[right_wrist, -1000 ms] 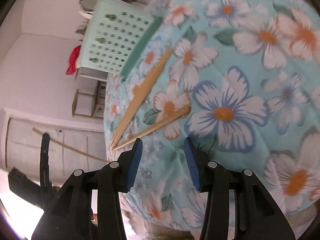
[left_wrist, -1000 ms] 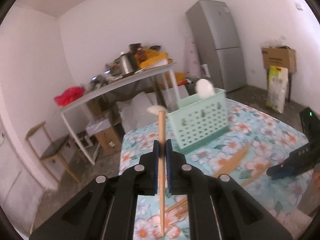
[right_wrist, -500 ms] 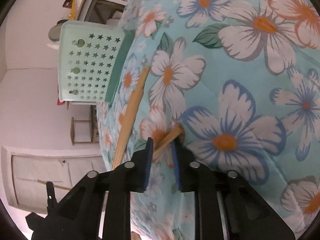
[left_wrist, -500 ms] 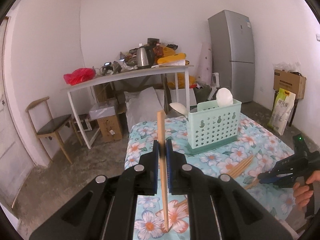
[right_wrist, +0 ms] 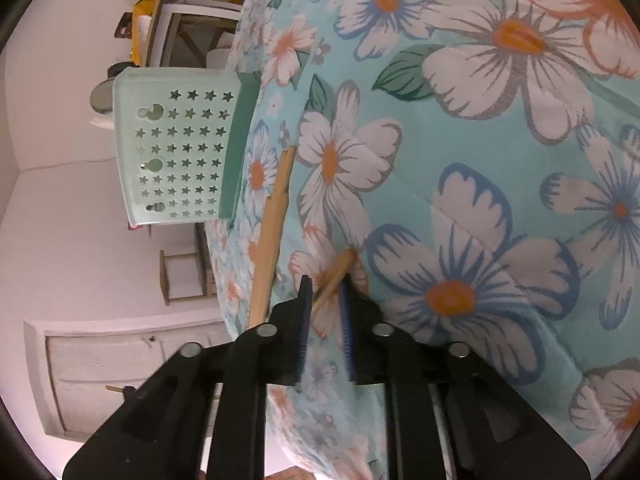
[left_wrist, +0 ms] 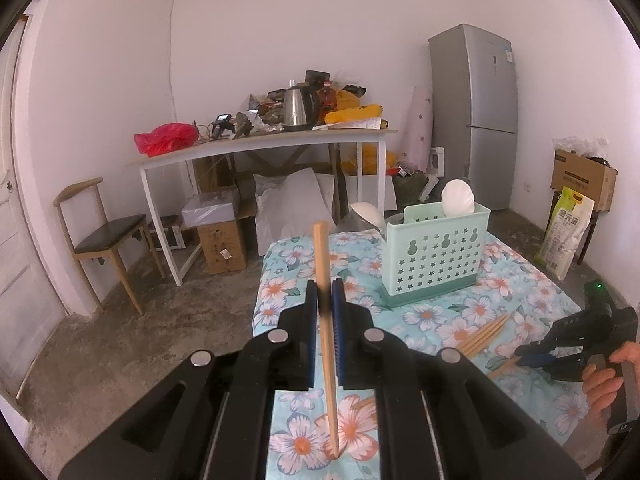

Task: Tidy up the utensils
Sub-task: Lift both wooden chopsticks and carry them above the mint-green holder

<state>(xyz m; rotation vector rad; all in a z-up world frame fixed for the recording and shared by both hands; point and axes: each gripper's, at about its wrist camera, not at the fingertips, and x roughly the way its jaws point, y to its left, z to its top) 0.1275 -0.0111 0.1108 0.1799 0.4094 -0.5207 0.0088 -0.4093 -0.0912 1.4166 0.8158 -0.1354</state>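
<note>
Left gripper [left_wrist: 325,292] clamps one chopstick [left_wrist: 326,336] upright. Right gripper [right_wrist: 325,300], jaws just reopened slightly, straddles a loose chopstick [right_wrist: 334,276] on the cloth [right_wrist: 500,160]. Risk: it rolls clear, missing the basket [left_wrist: 436,256].

We see a silver fridge [left_wrist: 474,116] against the far wall, a white table [left_wrist: 264,145] crowded with a kettle [left_wrist: 298,107] and a red bag [left_wrist: 166,139], 1 wooden chair [left_wrist: 106,236] left of it, and a cardboard box [left_wrist: 582,178] at right.
</note>
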